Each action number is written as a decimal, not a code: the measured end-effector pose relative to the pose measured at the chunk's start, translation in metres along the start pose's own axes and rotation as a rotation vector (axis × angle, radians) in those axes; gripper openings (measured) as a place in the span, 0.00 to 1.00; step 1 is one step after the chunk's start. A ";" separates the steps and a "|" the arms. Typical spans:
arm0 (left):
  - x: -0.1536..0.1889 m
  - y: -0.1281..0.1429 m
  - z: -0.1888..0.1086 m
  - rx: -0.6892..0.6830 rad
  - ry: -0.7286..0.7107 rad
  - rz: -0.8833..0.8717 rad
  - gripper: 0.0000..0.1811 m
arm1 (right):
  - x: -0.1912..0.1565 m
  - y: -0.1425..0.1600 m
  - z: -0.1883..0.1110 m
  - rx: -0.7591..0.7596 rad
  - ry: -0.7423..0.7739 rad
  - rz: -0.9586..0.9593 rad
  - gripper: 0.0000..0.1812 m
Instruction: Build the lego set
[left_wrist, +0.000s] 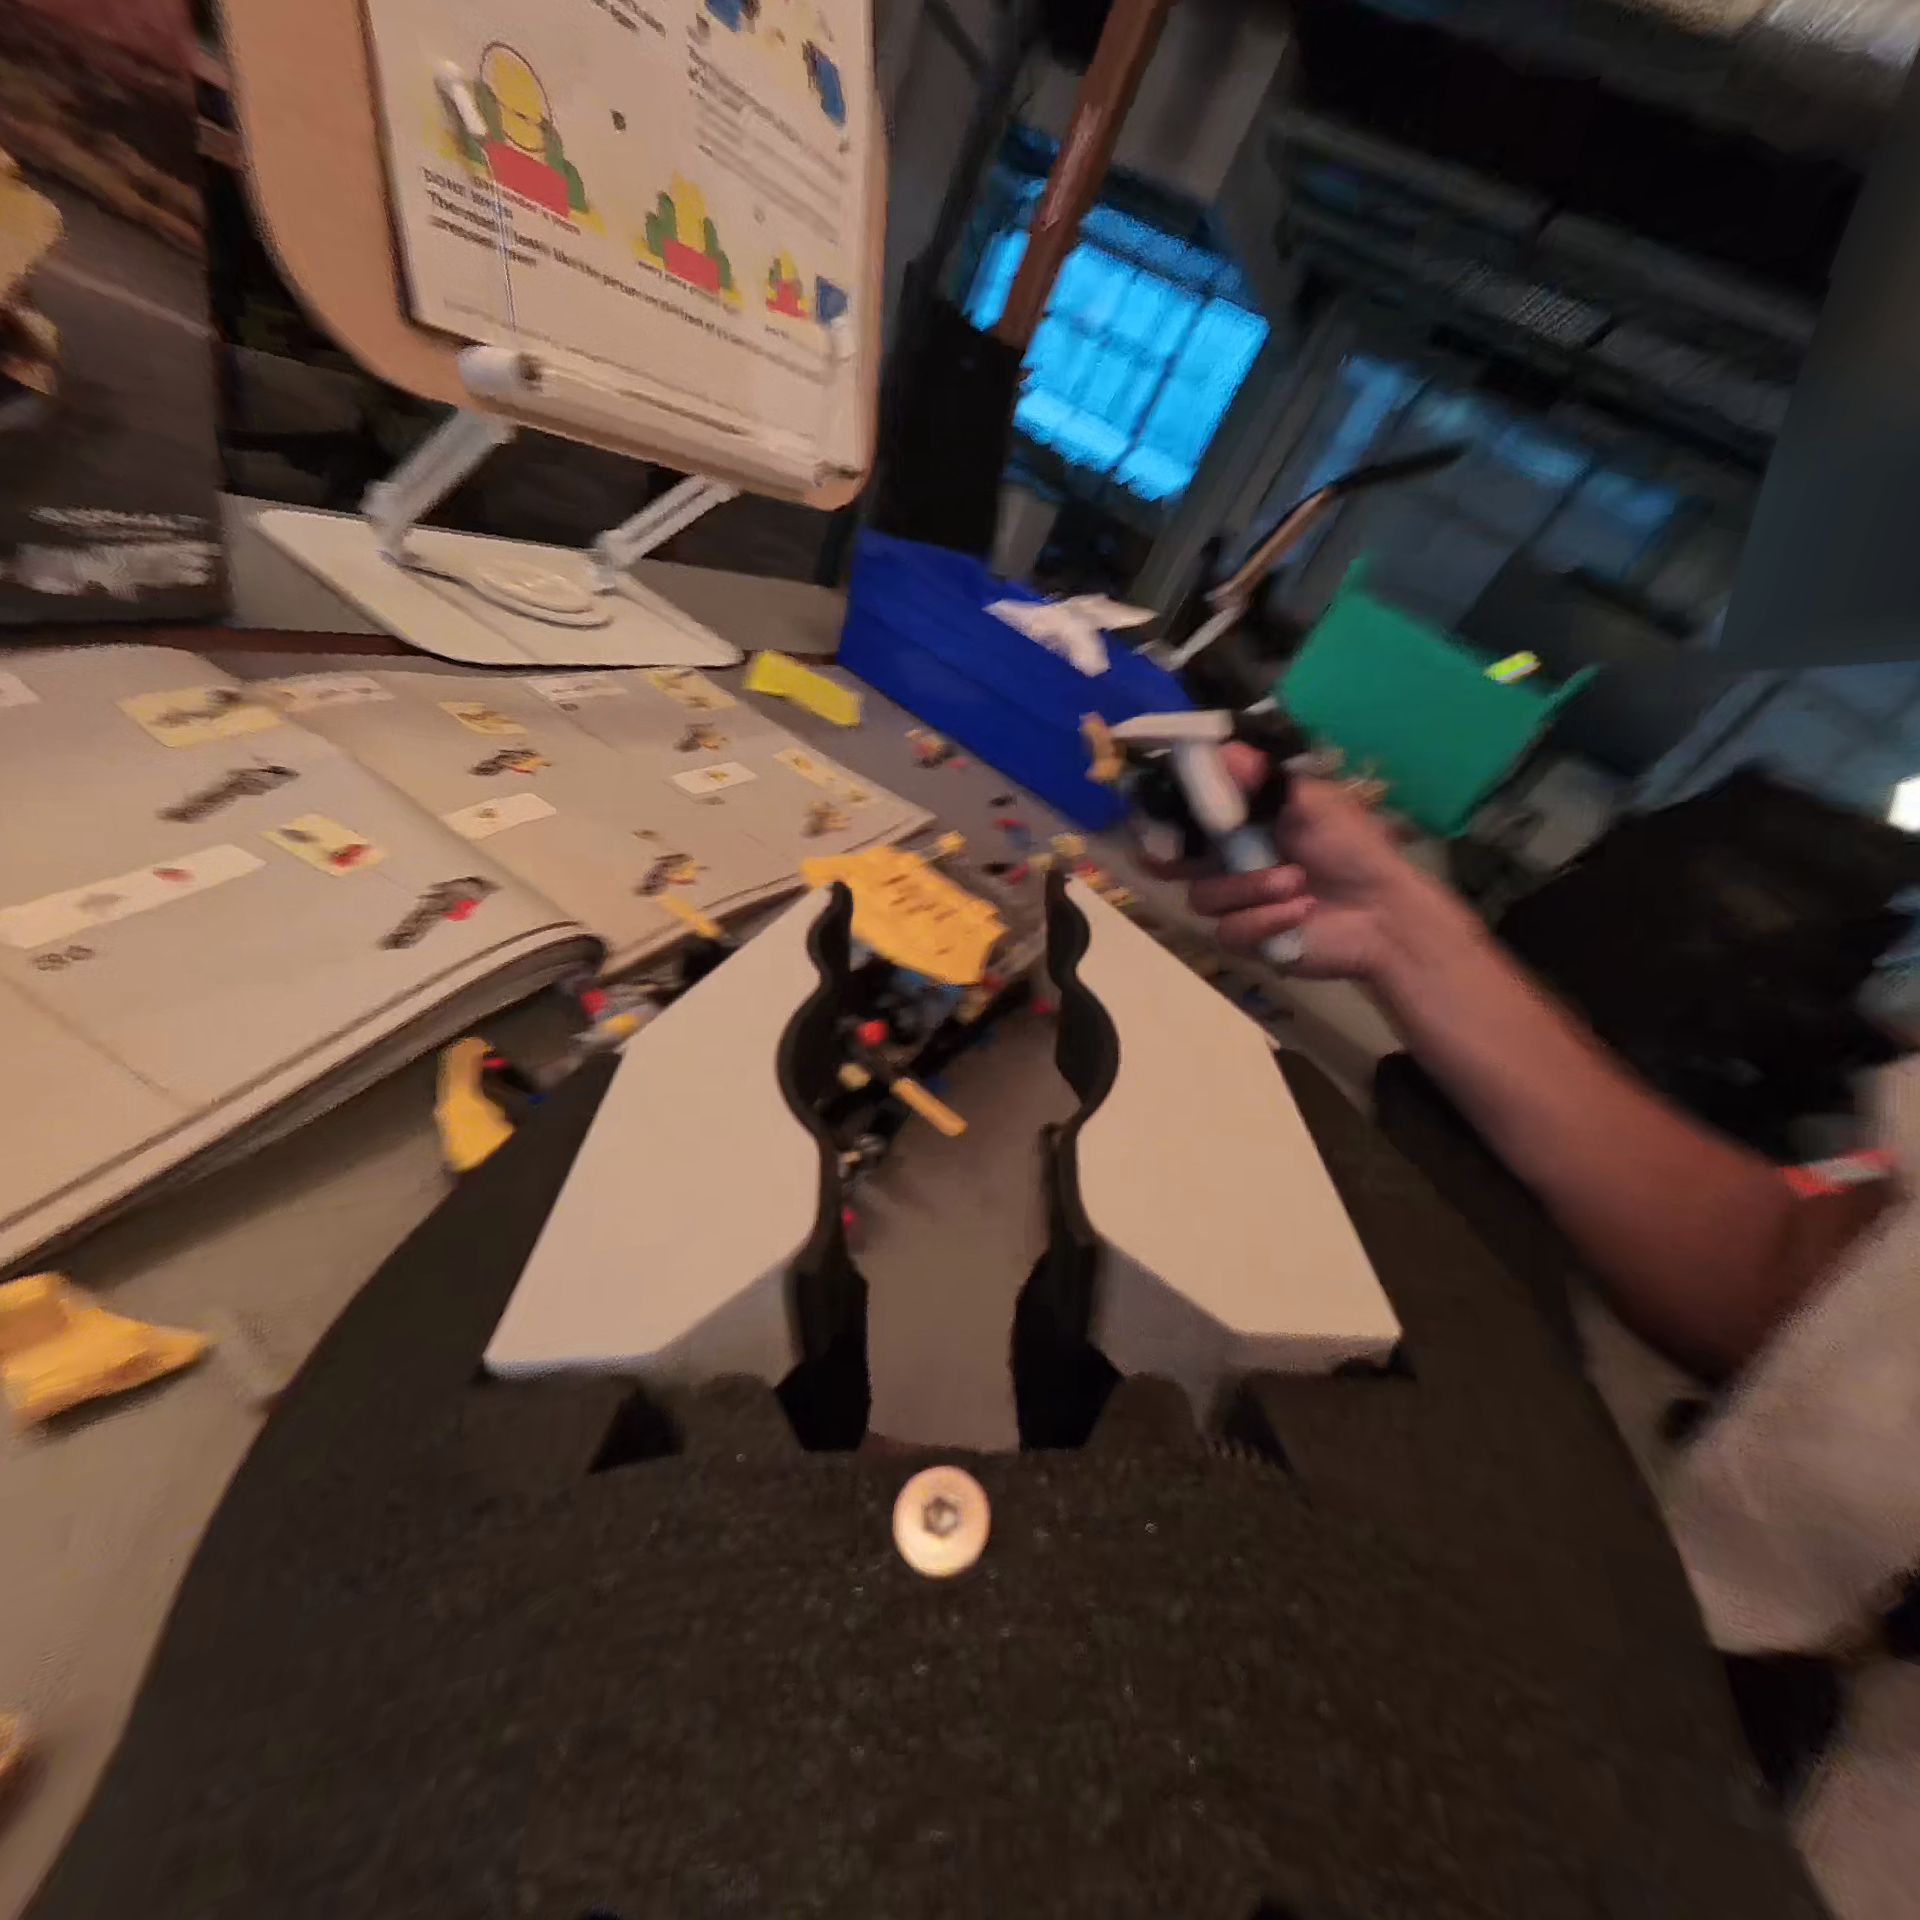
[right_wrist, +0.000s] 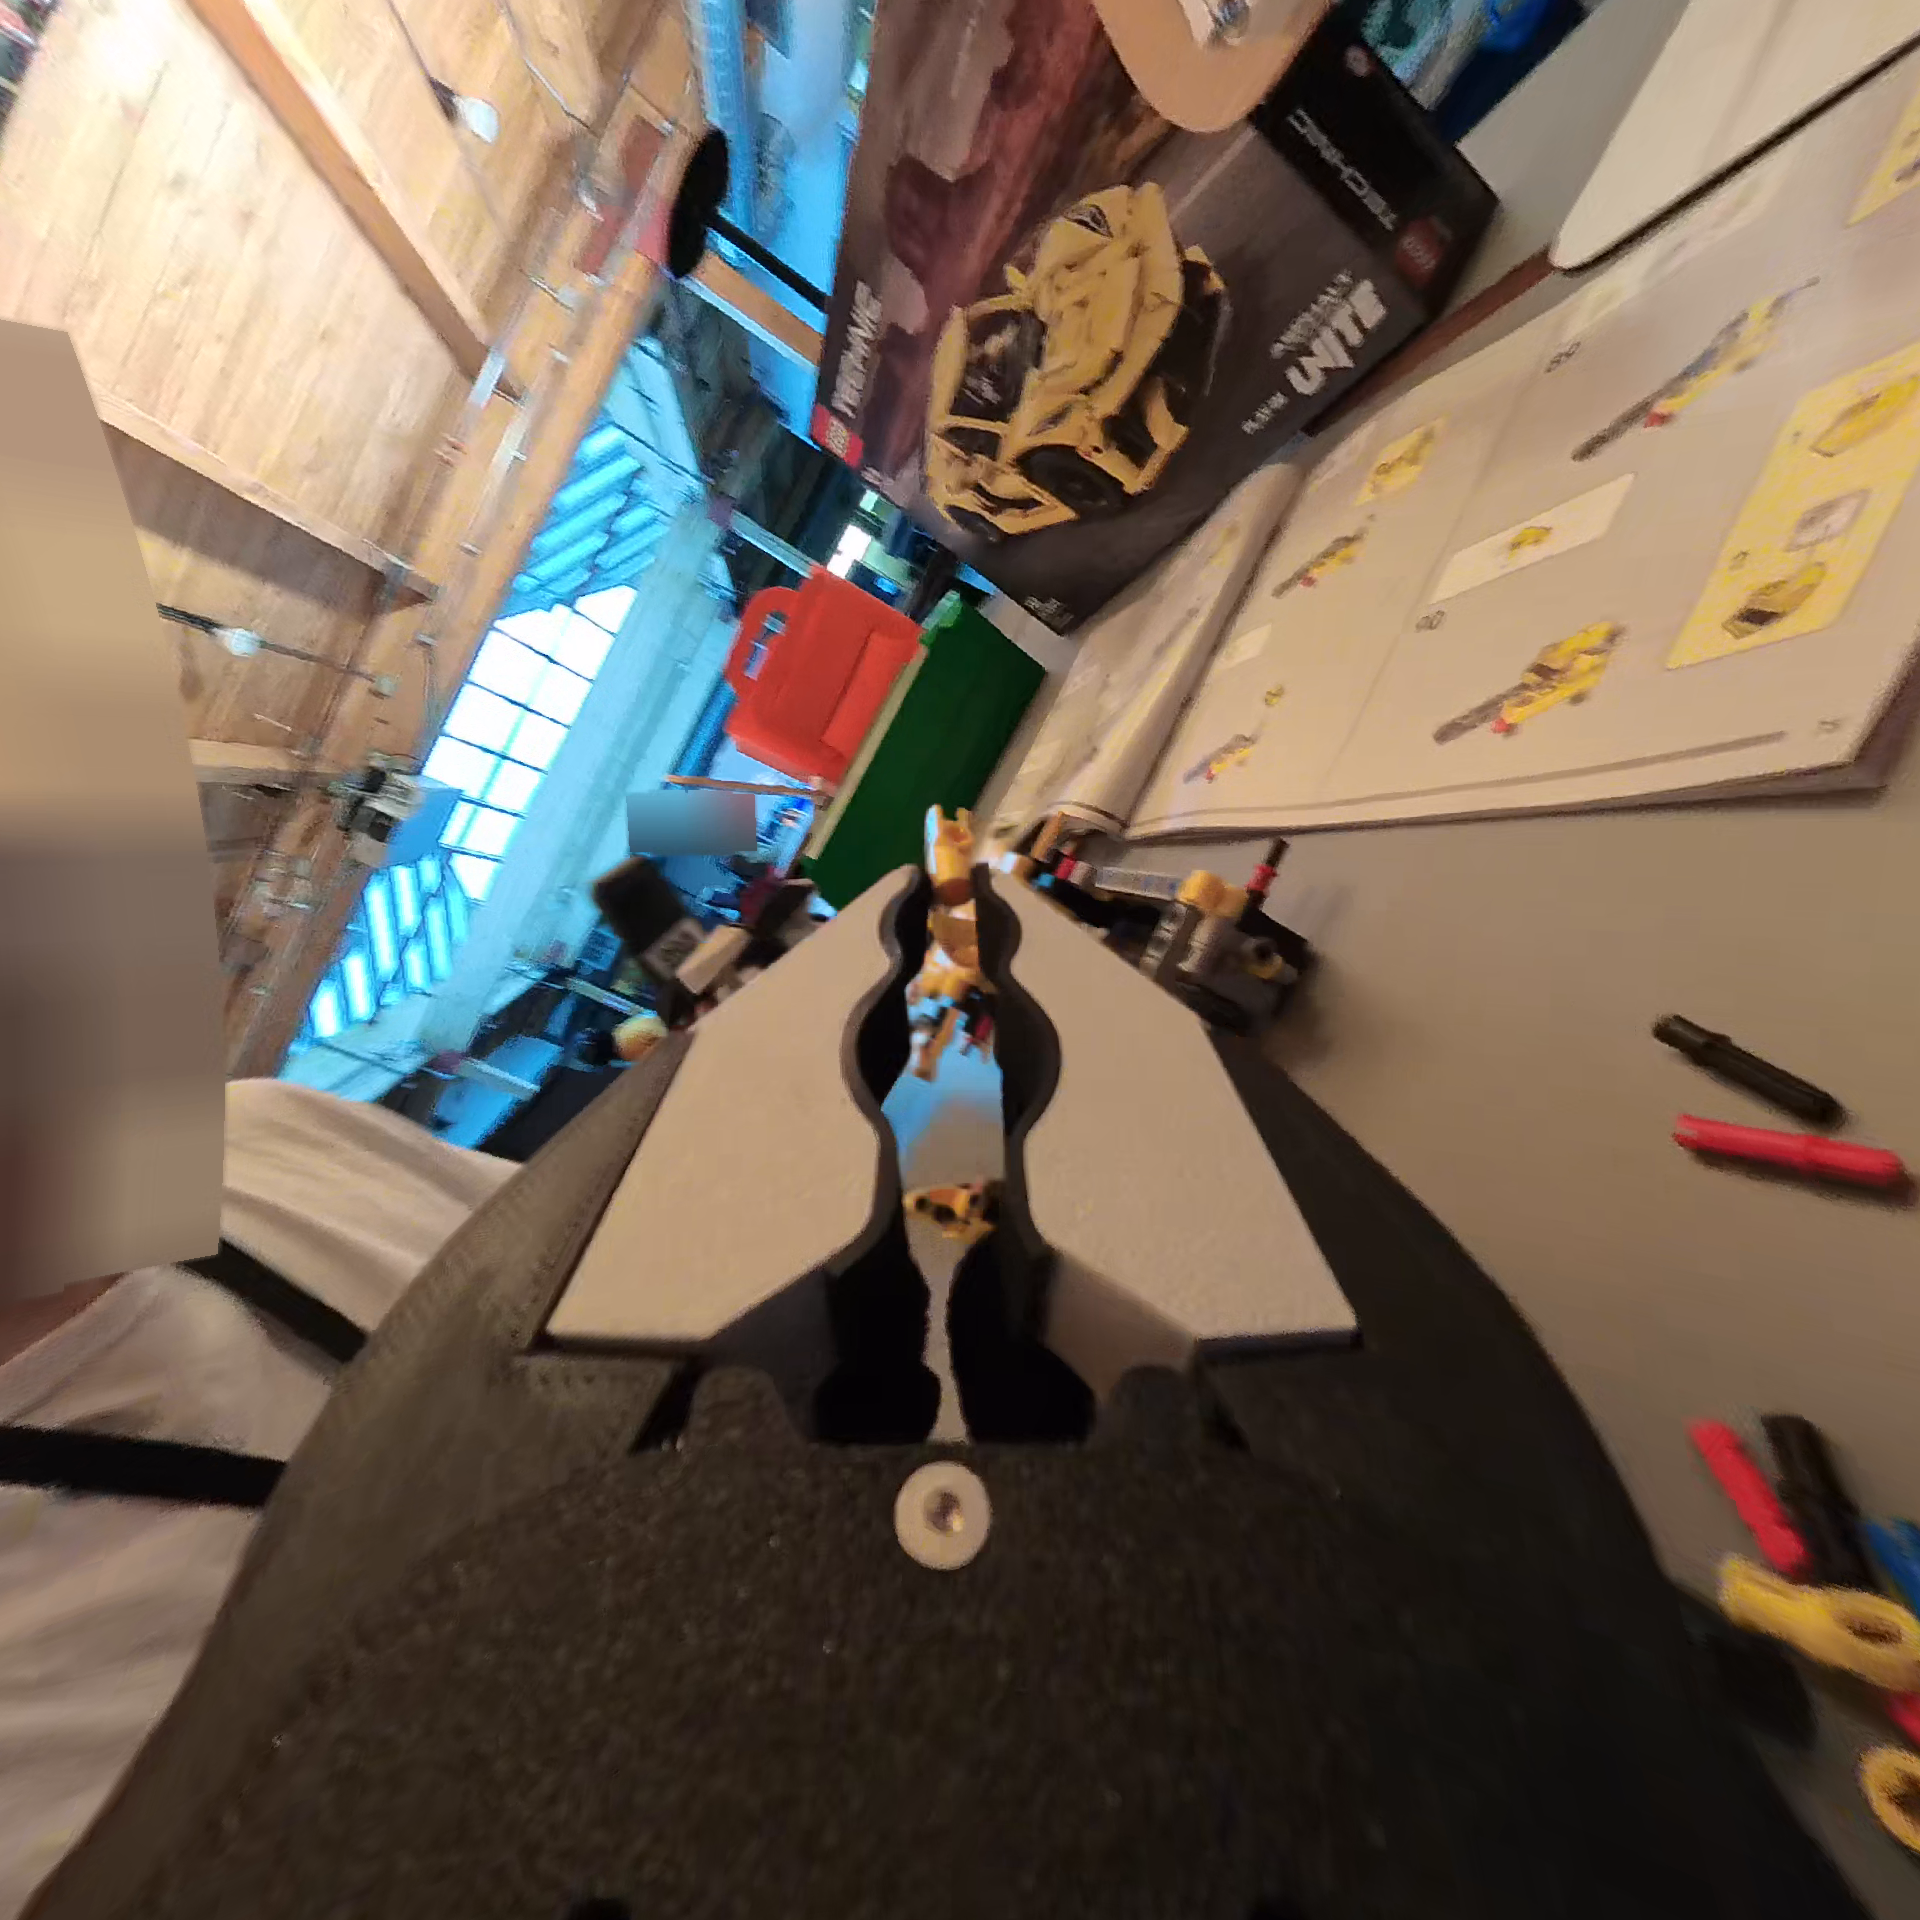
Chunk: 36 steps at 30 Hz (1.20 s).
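In the left wrist view my left gripper (left_wrist: 943, 894) is open and holds nothing. It hovers over a partly built black, yellow and red lego assembly (left_wrist: 883, 1081) on the grey table, next to a yellow panel piece (left_wrist: 914, 914). In the right wrist view my right gripper (right_wrist: 951, 885) is shut on a yellow lego piece (right_wrist: 951, 914) and holds it in the air. The assembly (right_wrist: 1205, 925) lies just beyond its tips to the right. The right gripper (left_wrist: 1174, 758) also shows in the left wrist view, held in a hand with the yellow piece at its tip.
An open instruction booklet (left_wrist: 312, 852) (right_wrist: 1558, 582) lies on the table, with the set's box (right_wrist: 1143, 343) behind it. A stand holds a printed sheet (left_wrist: 623, 208). Blue (left_wrist: 987, 665) and green (left_wrist: 1413, 707) bins stand behind. Loose black (right_wrist: 1745, 1070) and red (right_wrist: 1787, 1153) pins and yellow parts (right_wrist: 1818, 1631) (left_wrist: 468, 1112) lie about. My hands' fingertips stand some 25 centimetres from each other.
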<state>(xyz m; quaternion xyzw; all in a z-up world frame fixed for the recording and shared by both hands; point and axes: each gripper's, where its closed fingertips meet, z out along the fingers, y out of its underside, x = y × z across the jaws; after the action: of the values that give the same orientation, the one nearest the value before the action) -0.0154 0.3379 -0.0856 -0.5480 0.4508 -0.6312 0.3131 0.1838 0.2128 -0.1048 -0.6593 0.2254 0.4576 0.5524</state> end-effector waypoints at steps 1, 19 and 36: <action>0.005 -0.003 -0.001 0.023 0.071 -0.069 0.20 | -0.002 -0.003 0.001 0.016 -0.021 0.014 0.04; 0.013 0.010 0.002 -0.038 0.162 -0.053 0.20 | 0.004 -0.005 0.006 0.043 -0.054 0.073 0.04; 0.047 0.023 -0.001 -0.077 0.213 0.059 0.10 | -0.052 0.047 0.037 -0.211 -0.174 -0.252 0.04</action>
<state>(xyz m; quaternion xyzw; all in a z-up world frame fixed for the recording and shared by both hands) -0.0279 0.2873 -0.0873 -0.4761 0.5213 -0.6585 0.2606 0.1076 0.2233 -0.0838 -0.6946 0.0431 0.4611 0.5506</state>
